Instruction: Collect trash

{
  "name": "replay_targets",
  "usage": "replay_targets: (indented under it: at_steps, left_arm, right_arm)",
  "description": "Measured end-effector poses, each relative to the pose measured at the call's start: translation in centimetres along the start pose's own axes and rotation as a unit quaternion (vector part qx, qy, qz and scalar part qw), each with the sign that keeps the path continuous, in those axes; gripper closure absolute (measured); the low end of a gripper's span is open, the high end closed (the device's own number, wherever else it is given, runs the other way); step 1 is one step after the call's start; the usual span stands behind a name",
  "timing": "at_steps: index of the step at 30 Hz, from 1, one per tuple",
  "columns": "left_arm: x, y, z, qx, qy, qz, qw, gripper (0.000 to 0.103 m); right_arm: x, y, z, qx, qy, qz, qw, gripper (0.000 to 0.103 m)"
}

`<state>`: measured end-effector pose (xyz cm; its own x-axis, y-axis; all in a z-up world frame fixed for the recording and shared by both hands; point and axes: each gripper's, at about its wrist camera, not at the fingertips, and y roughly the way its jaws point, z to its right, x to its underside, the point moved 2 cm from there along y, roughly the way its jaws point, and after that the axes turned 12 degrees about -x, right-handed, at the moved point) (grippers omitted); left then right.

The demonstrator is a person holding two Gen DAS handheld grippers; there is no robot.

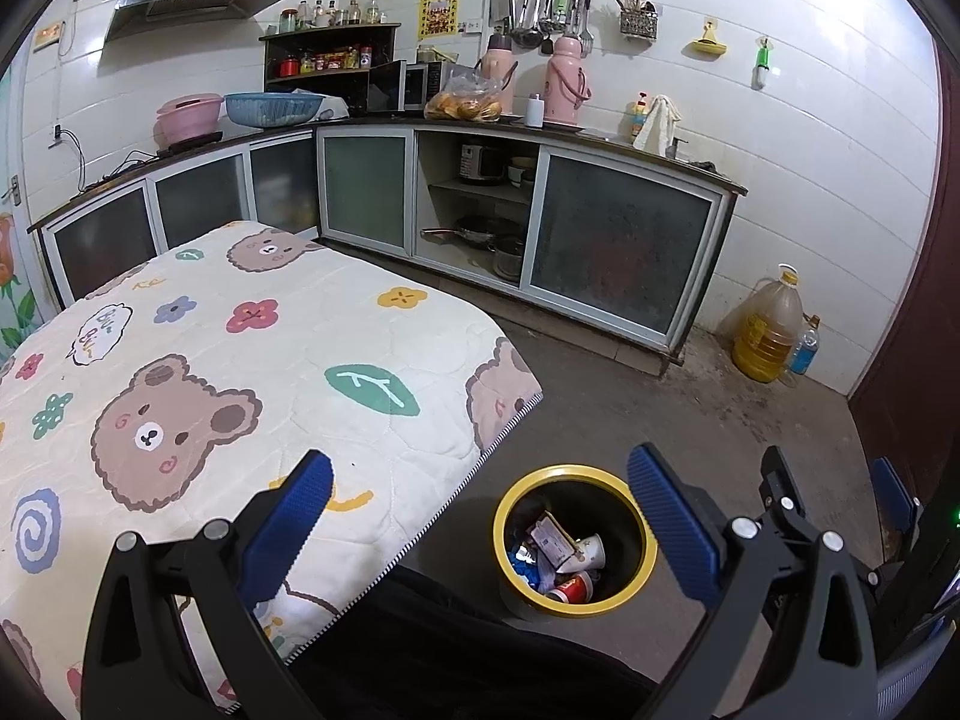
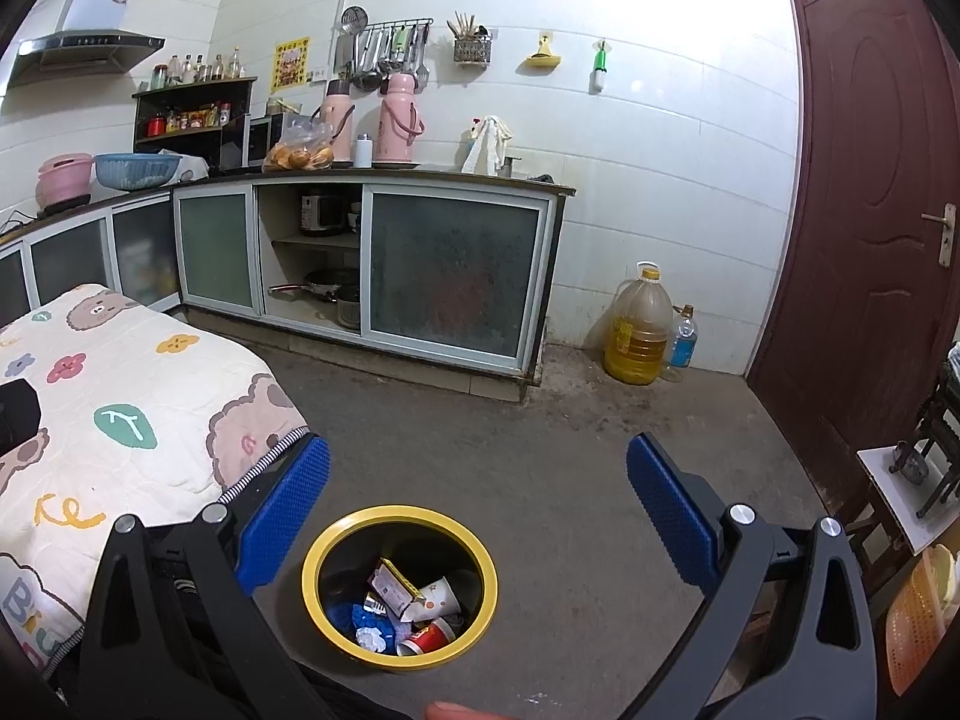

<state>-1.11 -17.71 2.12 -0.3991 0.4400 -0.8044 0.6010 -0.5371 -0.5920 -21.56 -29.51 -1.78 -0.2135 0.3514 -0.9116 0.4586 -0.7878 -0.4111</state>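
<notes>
1. Step, by my read: tail end of the job. Both my grippers hang over the floor w/ nothing in them, and I see no loose trash on the quilted table top [image 1: 252, 360] or the floor [image 2: 540, 450].
2. Left gripper [image 1: 480, 516]: jaws spread wide, released, empty. It sits above the table's near corner and the bin.
3. Right gripper [image 2: 479, 507]: also spread wide, empty, almost straight above the bin.
4. Trash bin [image 2: 312, 564], yellow rim, stands on the floor just beside the table corner, near my legs.
5. Inside the bin: a white paper cup [image 2: 441, 597], a red cup [image 2: 427, 639], a small carton [image 2: 393, 591], blue crumpled wrap [image 2: 354, 618], some white scraps. Roughly the bottom is covered; can't tell how deep.
6. Next move, I'd judge: scan the rest of the table + floor for leftovers. If none, done.
7. Other containers, not trash as far as I can tell: big oil jug [image 2: 639, 327] and small bottle [image 2: 683, 339] by the wall, well apart from the bin.
</notes>
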Motion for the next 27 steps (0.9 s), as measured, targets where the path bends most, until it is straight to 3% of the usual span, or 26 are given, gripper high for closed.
replay_targets:
  at_steps: [27]
  left_arm:
    - [-0.08, 0.21, 0.08, 0.007, 0.002, -0.001, 1.0, 0.008]
  right_arm:
    - [-0.05, 0.21, 0.19, 0.0, 0.0, -0.004, 1.0, 0.008]
